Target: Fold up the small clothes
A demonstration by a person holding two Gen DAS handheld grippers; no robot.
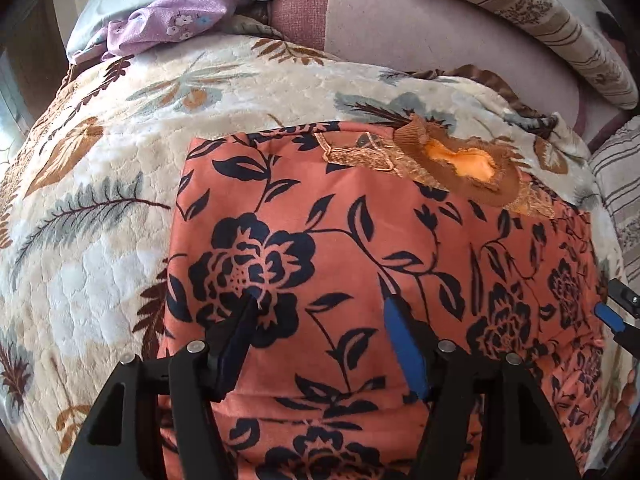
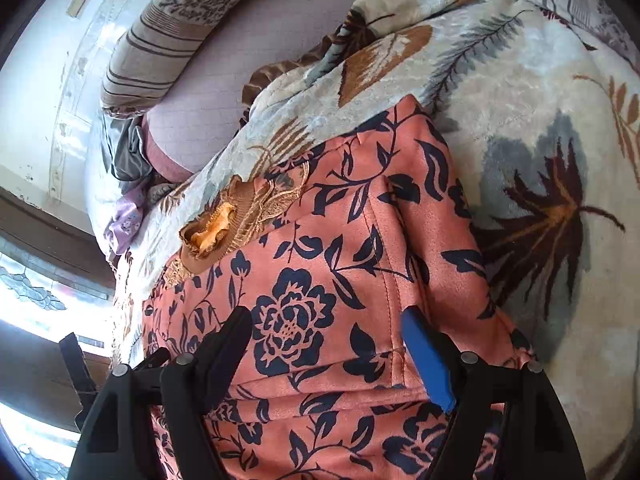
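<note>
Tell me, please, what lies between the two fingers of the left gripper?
Only the orange floral garment lies between the open fingers of the left gripper; the left wrist view shows this.

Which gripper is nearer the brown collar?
Right, though only by a little. The right gripper hovers open over the orange floral top, below the collar. The left gripper, also open, looks farther down the top.

A fluffy leaf blanket (image 1: 120, 152) covers the bed. A striped pillow (image 1: 540, 20) lies at one o'clock, purple cloth (image 1: 176, 20) at eleven.
</note>
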